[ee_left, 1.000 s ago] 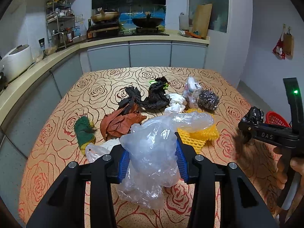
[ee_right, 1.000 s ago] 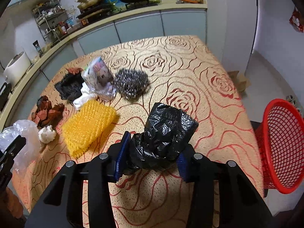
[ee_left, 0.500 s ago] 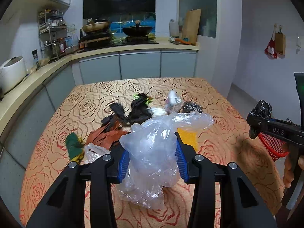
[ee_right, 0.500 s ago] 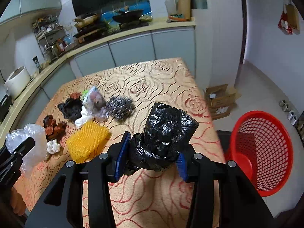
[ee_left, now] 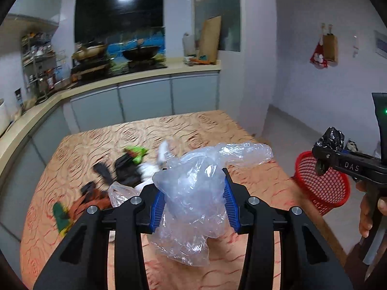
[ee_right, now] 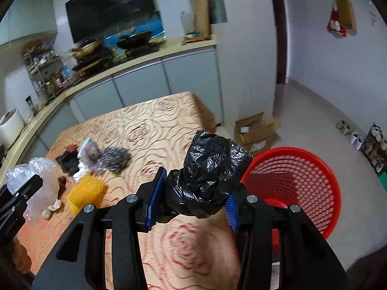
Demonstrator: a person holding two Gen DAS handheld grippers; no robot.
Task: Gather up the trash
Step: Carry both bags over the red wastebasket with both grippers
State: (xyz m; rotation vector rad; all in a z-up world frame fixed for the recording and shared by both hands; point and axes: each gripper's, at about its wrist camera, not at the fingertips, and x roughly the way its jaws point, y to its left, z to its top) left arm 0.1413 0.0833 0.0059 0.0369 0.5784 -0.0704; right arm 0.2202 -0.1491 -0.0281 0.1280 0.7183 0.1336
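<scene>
My left gripper [ee_left: 192, 203] is shut on a crumpled clear plastic bag [ee_left: 193, 193] and holds it above the table [ee_left: 198, 125]. My right gripper [ee_right: 192, 204] is shut on a crumpled black plastic bag [ee_right: 210, 166], held above the table's right edge beside the red mesh basket [ee_right: 302, 176]. The right gripper with the black bag [ee_left: 331, 137] also shows in the left wrist view, over the red basket [ee_left: 324, 183]. The left gripper's clear bag [ee_right: 36, 181] shows at the left of the right wrist view.
More trash lies on the table: a yellow mesh sponge [ee_right: 84, 191], a steel scourer [ee_right: 115, 158], a foil packet [ee_right: 89, 151], black scraps [ee_left: 121, 169], brown scraps [ee_left: 89, 198], a green piece [ee_left: 60, 212]. A cardboard box [ee_right: 256, 130] sits on the floor. A kitchen counter [ee_left: 121, 82] runs behind.
Both grippers have risen and swung right with their bags. The red basket has come nearer in both views, and the table trash has dropped back to the left.
</scene>
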